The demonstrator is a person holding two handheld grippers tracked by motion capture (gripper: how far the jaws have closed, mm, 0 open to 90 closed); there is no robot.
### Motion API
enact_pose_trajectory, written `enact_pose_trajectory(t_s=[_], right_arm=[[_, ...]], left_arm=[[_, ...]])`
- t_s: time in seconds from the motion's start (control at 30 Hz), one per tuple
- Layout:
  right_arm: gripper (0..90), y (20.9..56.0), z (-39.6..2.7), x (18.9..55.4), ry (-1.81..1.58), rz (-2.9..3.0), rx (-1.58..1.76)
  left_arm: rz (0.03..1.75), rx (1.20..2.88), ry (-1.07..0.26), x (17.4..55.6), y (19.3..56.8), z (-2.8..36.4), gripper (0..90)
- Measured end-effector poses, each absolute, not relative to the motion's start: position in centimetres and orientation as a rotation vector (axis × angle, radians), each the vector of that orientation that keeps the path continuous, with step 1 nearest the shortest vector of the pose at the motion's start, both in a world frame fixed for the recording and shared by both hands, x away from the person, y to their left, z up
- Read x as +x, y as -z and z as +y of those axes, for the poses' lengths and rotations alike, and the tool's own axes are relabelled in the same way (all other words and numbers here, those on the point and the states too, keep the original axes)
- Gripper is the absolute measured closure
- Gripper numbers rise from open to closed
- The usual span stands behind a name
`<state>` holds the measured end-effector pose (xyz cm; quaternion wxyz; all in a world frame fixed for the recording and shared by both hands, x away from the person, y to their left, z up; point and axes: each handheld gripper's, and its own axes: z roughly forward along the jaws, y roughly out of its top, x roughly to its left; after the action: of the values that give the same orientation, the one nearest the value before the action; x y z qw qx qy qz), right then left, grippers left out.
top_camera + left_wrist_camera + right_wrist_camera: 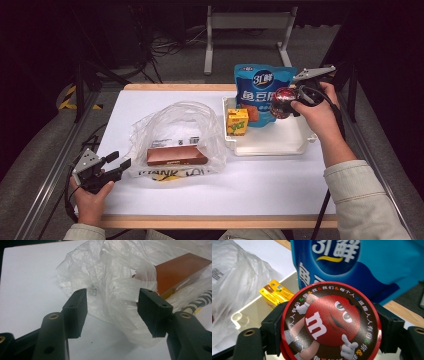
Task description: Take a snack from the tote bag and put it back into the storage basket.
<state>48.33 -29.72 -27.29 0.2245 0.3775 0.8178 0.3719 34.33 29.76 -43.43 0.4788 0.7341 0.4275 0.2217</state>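
While the left gripper is waiting with its jaws spread wide at the near edge of the worktop, just short of the crumpled clear plastic bag holding a brown box, the thin film is lying loose enough that a pinch could be catching one layer and dragging the bag rather than opening it. Farther off, the right gripper is clamping a round red candy tin by its curved rim above the white tray, in front of the blue pouch and near the yellow carton. That smooth rim could be slipping between the flat pads, so the tin may be dropping into the tray or knocking the carton over.
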Motion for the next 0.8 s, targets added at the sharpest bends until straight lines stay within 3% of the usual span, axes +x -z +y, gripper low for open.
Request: enact_pose_trajectory(t_s=[0.8], right_arm=[[25.6, 30.5, -32.2, 49.8, -0.981, 2.261, 1.043]], left_arm=[[1.045, 1.793, -0.541, 34.3, 43.5, 29.8, 41.3]])
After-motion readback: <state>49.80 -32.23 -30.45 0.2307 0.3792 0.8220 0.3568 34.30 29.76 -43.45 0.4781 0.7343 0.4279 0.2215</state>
